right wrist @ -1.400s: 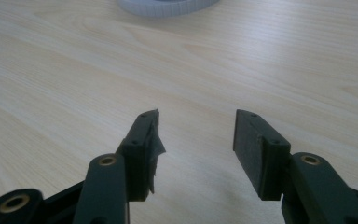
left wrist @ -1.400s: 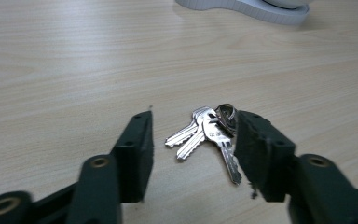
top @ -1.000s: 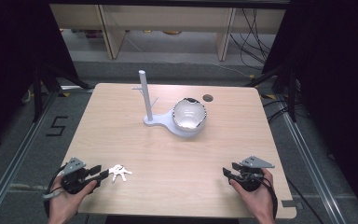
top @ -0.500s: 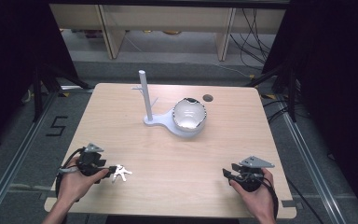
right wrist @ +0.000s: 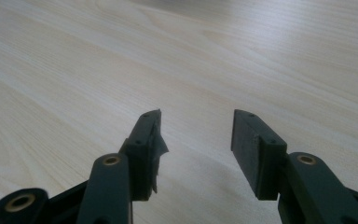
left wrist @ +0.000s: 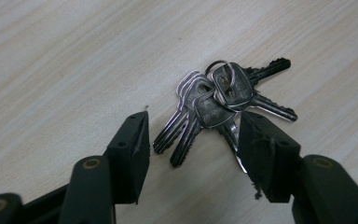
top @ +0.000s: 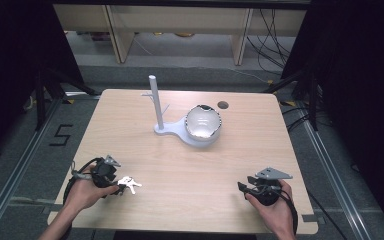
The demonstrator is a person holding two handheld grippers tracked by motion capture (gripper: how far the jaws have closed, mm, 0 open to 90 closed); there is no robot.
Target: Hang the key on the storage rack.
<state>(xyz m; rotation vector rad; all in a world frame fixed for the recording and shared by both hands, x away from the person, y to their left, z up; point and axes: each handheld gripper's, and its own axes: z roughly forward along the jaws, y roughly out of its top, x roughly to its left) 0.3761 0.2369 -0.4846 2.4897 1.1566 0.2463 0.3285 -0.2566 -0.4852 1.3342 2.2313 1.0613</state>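
Left hand-held gripper (left wrist: 192,135) stands with its jaws apart, having just been opening, and the bunch of keys (left wrist: 223,100) lies flat on the table (top: 180,165) right in front of it, the blade ends reaching in between the jaws while the pads press on nothing. By my reading the pickup is only at its start: the keys are approached but not gripped or lifted, and carrying them off, perhaps to the white stand (top: 156,107) and the bowl (top: 203,122) well ahead, is all left. Right hand-held gripper (right wrist: 196,140) rests with jaws apart over bare wood, idle. How many keys hang on the ring is hard to count, since they overlap
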